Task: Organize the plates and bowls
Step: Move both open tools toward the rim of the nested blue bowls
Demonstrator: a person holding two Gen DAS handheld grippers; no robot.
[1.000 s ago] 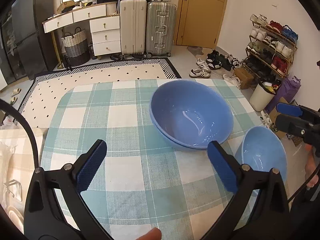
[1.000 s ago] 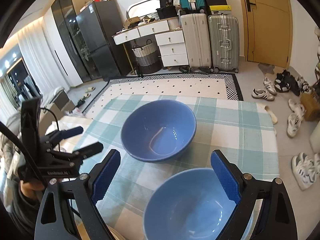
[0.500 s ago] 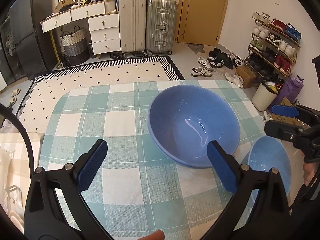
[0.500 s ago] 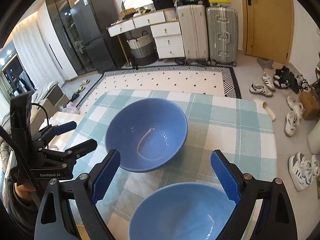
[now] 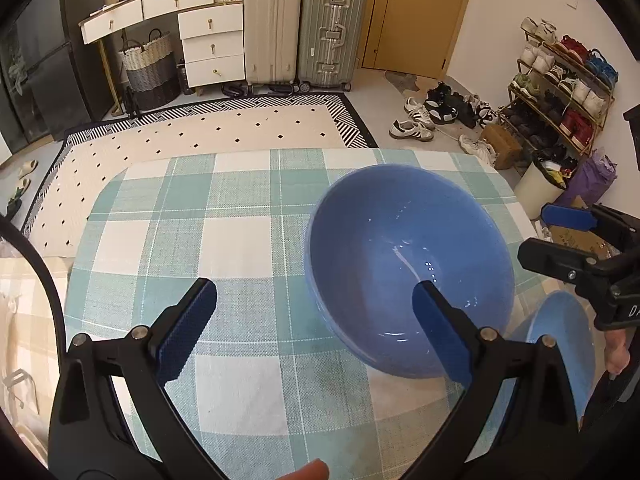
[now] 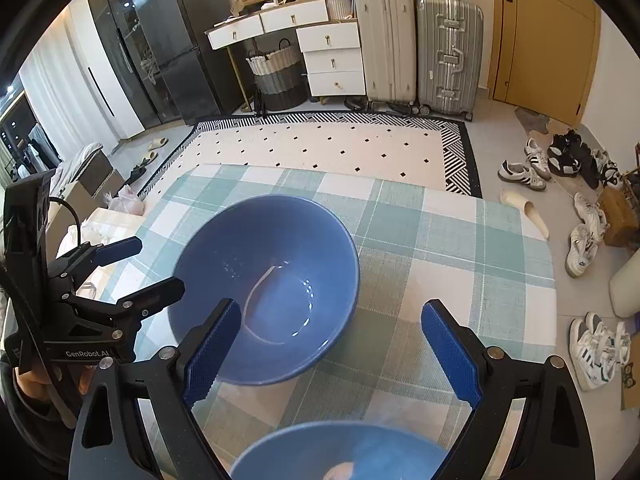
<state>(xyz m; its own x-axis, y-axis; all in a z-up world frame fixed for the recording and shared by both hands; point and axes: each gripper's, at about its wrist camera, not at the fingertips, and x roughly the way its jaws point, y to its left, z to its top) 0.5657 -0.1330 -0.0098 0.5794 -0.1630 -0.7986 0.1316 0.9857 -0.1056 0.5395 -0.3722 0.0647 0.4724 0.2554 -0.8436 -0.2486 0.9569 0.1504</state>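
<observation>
Two blue bowls — large bowl point(image 5: 408, 268) ahead-right of my left gripper point(image 5: 316, 332), small bowl point(image 6: 340, 452) under right gripper point(image 6: 332, 348) — both wide open, empty.

The right gripper point(image 6: 328, 348) now sits farther back, so the small blue bowl point(image 6: 340, 452) slips to the bottom edge of its view. The left gripper point(image 5: 316, 332) is closer to the big blue bowl point(image 5: 408, 268), which looks larger now.
</observation>
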